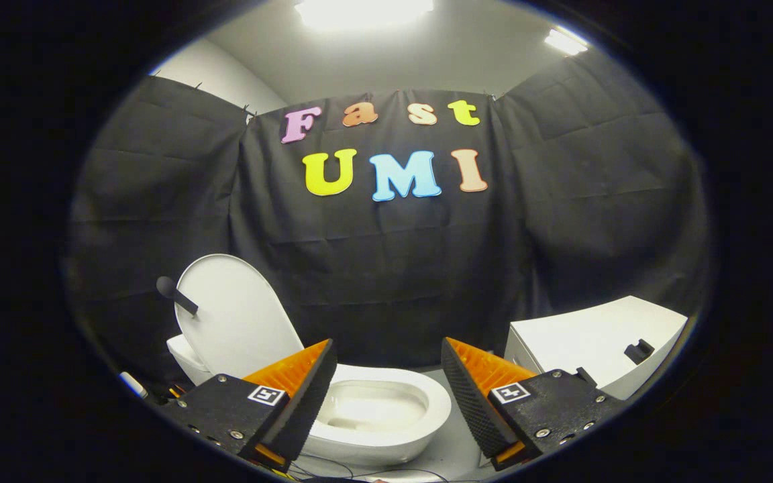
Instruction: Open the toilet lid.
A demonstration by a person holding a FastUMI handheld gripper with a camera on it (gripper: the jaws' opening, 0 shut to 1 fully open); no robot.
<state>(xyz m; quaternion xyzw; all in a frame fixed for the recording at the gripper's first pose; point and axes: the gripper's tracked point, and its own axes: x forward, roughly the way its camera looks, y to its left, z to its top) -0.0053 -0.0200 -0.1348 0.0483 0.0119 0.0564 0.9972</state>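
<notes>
The toilet lid [235, 315] is seen raised, tilted back over the rear of the toilet [376, 416], with a dark knobbed handle [175, 294] projecting from its outer edge. The bowl is exposed, so the opening itself is judged to be done; what may be left is only a withdrawal of the tool, and perhaps a check that the lid rests securely, since what it leans against cannot be made out.

The gripper [386, 396] is held released: its fingers are spread wide apart and nothing is grasped between them. The open bowl is framed in the gap between the fingers and just beyond them, while the lid stands beyond the left finger, apart from it.

A white cabinet [594, 342] is placed beyond the right finger, beside the toilet, with a small dark clip-like part [638, 350] on its side. The floor [450, 453] is pale grey, and thin cables [333, 466] are laid across it near the base of the bowl. A small white cylindrical item [133, 385] is seen near the rear corner of the toilet; its nature cannot be told. The booth is enclosed by black cloth walls [588, 194], and bright ceiling lights [363, 10] are fitted overhead.
</notes>
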